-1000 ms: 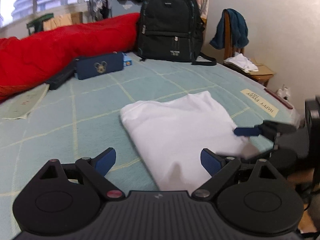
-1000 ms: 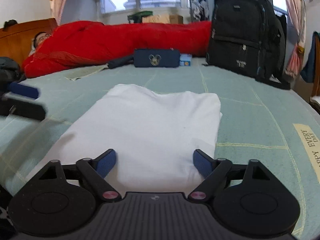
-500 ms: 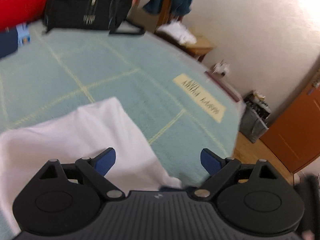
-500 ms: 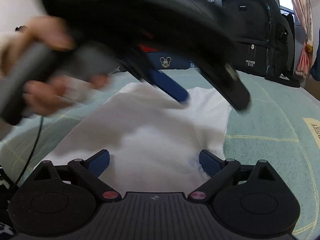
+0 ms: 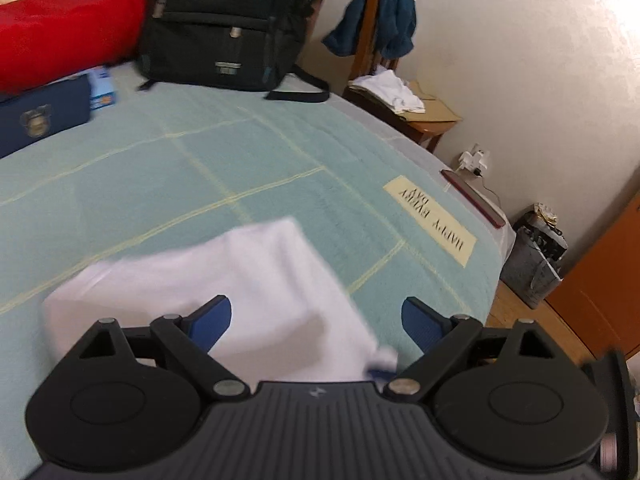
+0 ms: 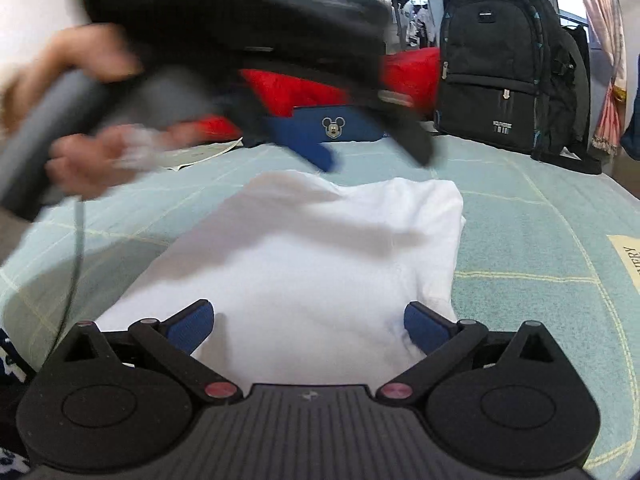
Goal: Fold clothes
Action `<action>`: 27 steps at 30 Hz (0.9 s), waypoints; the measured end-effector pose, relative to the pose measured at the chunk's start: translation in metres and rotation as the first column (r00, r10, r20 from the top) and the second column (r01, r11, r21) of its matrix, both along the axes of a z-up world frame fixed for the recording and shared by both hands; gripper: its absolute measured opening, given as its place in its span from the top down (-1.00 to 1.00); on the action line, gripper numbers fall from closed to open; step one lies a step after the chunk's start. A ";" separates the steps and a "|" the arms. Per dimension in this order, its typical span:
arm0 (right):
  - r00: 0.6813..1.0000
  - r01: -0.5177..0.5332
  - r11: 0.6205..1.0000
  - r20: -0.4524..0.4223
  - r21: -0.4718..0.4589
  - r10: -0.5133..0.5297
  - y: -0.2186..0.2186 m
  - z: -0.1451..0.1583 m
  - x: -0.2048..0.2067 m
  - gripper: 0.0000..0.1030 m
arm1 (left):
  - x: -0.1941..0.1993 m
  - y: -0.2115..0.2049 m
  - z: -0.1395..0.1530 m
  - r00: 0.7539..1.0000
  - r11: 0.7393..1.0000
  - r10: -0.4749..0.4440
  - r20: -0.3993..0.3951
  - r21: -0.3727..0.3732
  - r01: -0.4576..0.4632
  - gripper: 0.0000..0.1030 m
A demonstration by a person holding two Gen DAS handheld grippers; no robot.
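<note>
Right tool (image 6: 308, 326) gapes apart, empty, over the near end of the folded white shirt (image 6: 320, 256) on the bed (image 6: 532, 232); left tool (image 5: 316, 320) likewise spread.

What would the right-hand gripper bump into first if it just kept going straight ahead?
Most likely the folded white shirt: the right gripper stands open right at its near edge. The left gripper hangs blurred further ahead, seemingly higher up, though depth is unclear.
</note>
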State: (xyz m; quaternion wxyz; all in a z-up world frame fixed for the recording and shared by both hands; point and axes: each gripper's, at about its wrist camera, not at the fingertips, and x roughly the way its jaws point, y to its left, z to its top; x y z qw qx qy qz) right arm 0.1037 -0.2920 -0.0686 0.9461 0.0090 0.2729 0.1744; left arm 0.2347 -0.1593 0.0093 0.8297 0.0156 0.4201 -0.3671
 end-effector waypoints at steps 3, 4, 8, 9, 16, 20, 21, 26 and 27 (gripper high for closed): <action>1.000 0.017 1.000 -0.007 -0.016 -0.018 0.005 0.005 -0.001 -1.00 | -0.016 0.031 -0.009 0.998 0.999 0.047 -0.041 -0.022 -0.048 -0.79; 1.000 0.021 1.000 -0.009 -0.020 -0.021 0.006 0.006 -0.001 -1.00 | -0.021 0.040 -0.015 0.996 0.997 0.062 -0.061 -0.034 -0.064 -0.79; 0.999 0.040 0.998 -0.014 -0.047 -0.041 0.010 0.010 -0.005 -1.00 | -0.038 0.070 -0.039 0.983 0.988 0.119 -0.136 -0.086 -0.131 -0.79; 0.999 0.047 0.997 -0.015 -0.057 -0.048 0.010 0.012 -0.007 -1.00 | -0.044 0.077 -0.039 0.982 0.983 0.131 -0.137 -0.109 -0.147 -0.79; 0.999 0.047 0.993 0.024 -0.104 -0.045 0.023 0.036 -0.007 -1.00 | -0.074 0.112 -0.006 0.952 0.939 0.307 -0.016 -0.156 -0.306 -0.81; 0.999 0.023 0.991 0.036 -0.129 -0.019 0.046 0.045 0.019 -1.00 | -0.083 0.118 0.002 0.911 0.914 0.404 0.075 -0.047 -0.402 -0.81; 1.000 0.022 0.991 0.024 -0.129 -0.019 0.052 0.044 0.029 -1.00 | -0.084 0.119 0.002 0.905 0.909 0.416 0.083 -0.033 -0.415 -0.81; 0.997 0.038 0.986 -0.067 -0.162 -0.049 0.064 0.011 0.051 -1.00 | -0.085 0.128 -0.005 0.903 0.906 0.424 0.070 -0.021 -0.423 -0.81; 0.998 0.036 0.988 -0.051 -0.152 -0.044 0.062 0.008 0.046 -1.00 | -0.085 0.130 -0.005 0.902 0.904 0.426 0.074 -0.015 -0.426 -0.81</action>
